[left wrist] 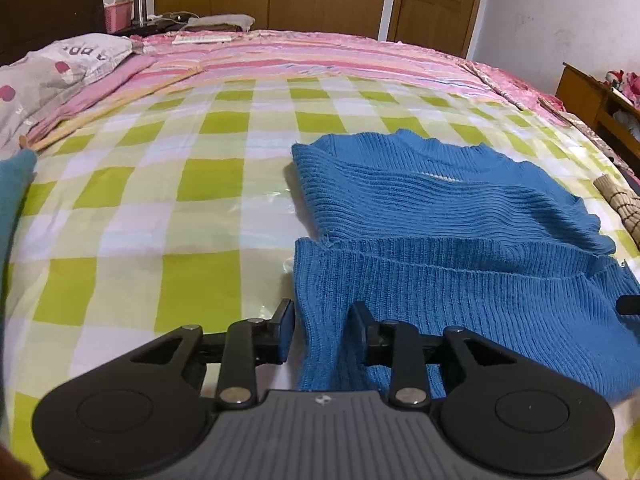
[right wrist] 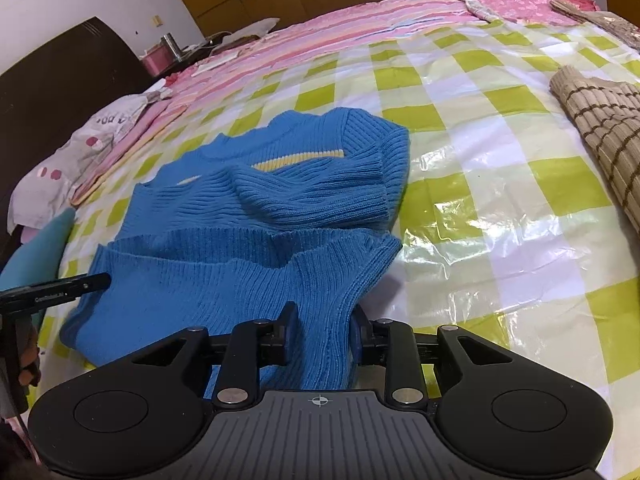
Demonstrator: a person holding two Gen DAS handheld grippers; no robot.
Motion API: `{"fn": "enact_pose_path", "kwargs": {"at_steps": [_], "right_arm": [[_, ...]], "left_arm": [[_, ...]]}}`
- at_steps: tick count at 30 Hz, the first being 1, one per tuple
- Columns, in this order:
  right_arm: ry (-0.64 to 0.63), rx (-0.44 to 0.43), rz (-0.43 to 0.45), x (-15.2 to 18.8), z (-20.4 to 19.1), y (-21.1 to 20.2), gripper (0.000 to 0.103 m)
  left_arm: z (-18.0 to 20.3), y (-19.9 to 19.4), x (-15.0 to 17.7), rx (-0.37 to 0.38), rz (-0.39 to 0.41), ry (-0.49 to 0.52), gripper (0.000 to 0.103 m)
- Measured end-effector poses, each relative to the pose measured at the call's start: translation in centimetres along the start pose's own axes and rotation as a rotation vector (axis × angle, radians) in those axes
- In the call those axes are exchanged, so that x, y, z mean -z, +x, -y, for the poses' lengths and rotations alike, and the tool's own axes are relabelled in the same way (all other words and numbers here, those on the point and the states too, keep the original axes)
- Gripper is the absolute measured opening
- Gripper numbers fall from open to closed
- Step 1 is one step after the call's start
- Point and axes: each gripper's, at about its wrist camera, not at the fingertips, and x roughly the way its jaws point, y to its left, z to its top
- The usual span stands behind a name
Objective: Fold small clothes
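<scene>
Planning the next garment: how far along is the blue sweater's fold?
Done: the blue sweater lies on the checked sheet with its sleeves folded across the chest. In hand: the left gripper and right gripper each have a corner of the near hem between their fingers. Left: the final fold, then the tan striped knit.

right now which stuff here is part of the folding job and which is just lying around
In the job:
- blue knitted sweater, half folded
- left tongs and right tongs, each astride its near edge

Just lying about:
- brown checked knit
- teal cloth
- spotted pillow
- pink basket
</scene>
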Motion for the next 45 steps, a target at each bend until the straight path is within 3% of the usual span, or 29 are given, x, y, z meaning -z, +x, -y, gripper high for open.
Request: {"fn": "enact_pose_path", "kwargs": {"at_steps": [2,4,6,12,17,21,25,31,36,41,45], "right_arm": [[-0.011,-0.002,-0.003,-0.1,-0.1,0.1,0.023],[-0.021,-0.005,0.007,-0.1,-0.2,-0.3,0.012],[-0.032,-0.015,0.03,-0.2,-0.5,-1.2,0.008],[-0.076,-0.081,0.146,-1.1,-2.2,-5.5,0.006],[-0.069,-0.122,0.304,-3.5,-3.0,-9.1,0.006],[-0.05,-0.102,0.388,-6.1,-2.4,-9.3,0.006],[0.018,-0.018,0.337,-8.7,-0.4,-3.6,0.006],[0.074,0.112,0.196,-9.4,2.1,4.6,0.006],[0.059,0.125,0.198,-9.1,2.7,5.1,0.006],[0.083,0.099,0.243,-9.4,2.4,3.9,0.006],[0.091,0.101,0.258,-9.8,2.3,3.9,0.006]], "left_arm": [[0.2,-0.2,0.1,0.022,-0.004,0.007,0.016],[0.5,-1.0,0.2,0.03,0.012,0.02,0.014],[0.7,-2.3,0.2,0.037,0.042,0.039,0.013],[0.3,-6.7,-1.3,0.09,0.146,0.006,0.013],[-0.6,-9.3,-4.1,0.105,0.28,-0.034,0.013],[-1.5,-7.9,-7.0,0.082,0.321,-0.055,0.013],[-2.0,-2.4,-8.8,0.049,0.261,-0.095,0.012],[-0.9,4.6,-7.7,-0.013,0.143,-0.081,0.013],[-0.9,4.8,-7.4,-0.019,0.153,-0.055,0.013],[-1.0,3.1,-8.1,0.013,0.219,-0.074,0.013],[-1.3,4.2,-8.3,-0.02,0.205,-0.086,0.013]]}}
